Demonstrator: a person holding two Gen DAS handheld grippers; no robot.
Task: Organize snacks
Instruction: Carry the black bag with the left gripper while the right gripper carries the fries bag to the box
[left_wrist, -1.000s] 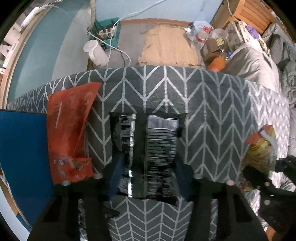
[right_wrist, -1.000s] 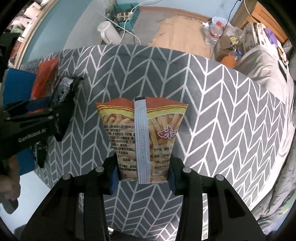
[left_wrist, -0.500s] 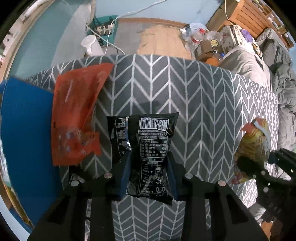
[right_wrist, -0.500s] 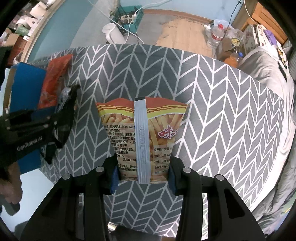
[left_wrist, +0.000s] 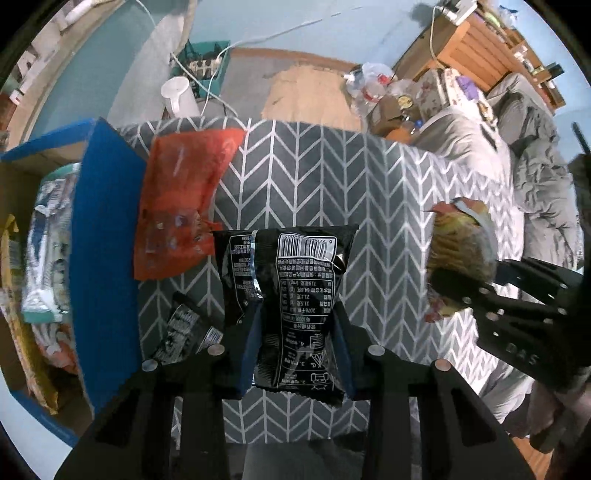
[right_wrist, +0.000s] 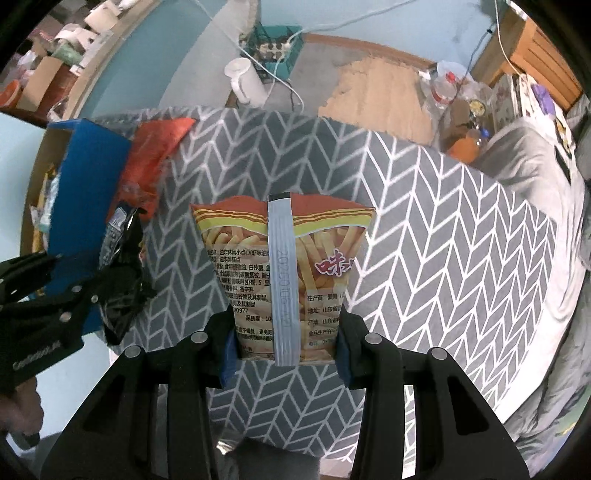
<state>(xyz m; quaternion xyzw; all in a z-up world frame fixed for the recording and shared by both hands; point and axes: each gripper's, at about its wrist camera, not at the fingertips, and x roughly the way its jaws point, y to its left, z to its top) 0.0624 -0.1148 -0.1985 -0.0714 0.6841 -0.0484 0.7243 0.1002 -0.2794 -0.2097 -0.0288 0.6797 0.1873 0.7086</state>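
A: Gripping status, left hand-held gripper (left_wrist: 295, 354)?

B: Its fingers are closed against both sides of a black snack packet (left_wrist: 295, 306), which is held clear above the near-left part of the counter (left_wrist: 332, 177) with its barcode end pointing away. A second black packet (left_wrist: 188, 332) lies on the herringbone cloth just left of the fingers.

A: Right hand-held gripper (right_wrist: 286, 350)?

B: Clamped on a fries packet (right_wrist: 284, 273), pinched at its lower edge and held upright over the counter's near edge, with the printed back panel facing the camera.

A: Remaining items?

B: An orange packet (left_wrist: 177, 199) lies at the left edge of the counter, overlapping the flap of a blue cardboard box (left_wrist: 99, 229). The box stands against that edge and holds several packets (left_wrist: 44, 243); their type cannot be determined.
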